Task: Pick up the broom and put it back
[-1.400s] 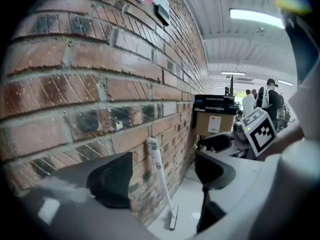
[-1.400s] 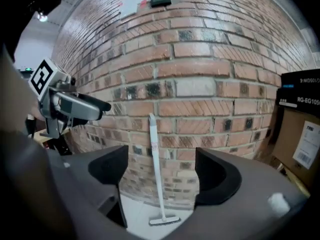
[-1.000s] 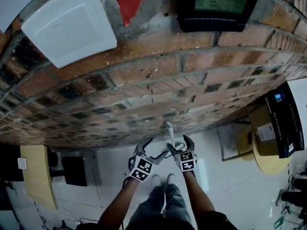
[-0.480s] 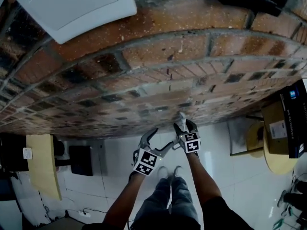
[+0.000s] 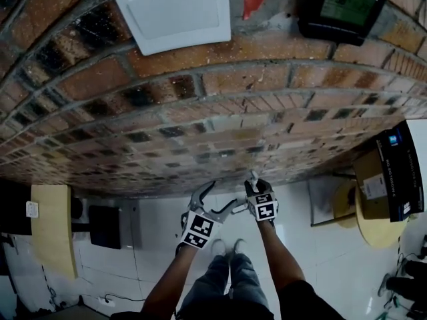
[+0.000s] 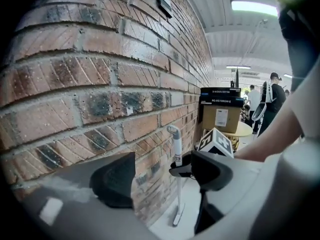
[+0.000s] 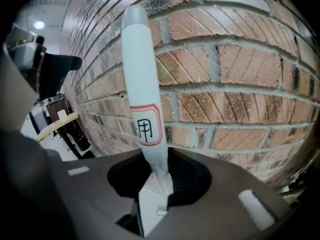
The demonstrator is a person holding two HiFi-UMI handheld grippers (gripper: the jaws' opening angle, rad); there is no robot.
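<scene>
Right gripper (image 7: 152, 184) just closed on upright white broom handle (image 7: 142, 84), red-bordered label (image 7: 146, 125).

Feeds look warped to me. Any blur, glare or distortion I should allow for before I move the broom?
Head view: sharp, but the fisheye bows the brick wall into arcs. Left gripper view: the ceiling light blows out at top right and the corners go black. Right gripper view: the broom handle is crisp and its red-framed label is clear, while the bricks curve and the corners are vignetted.
</scene>
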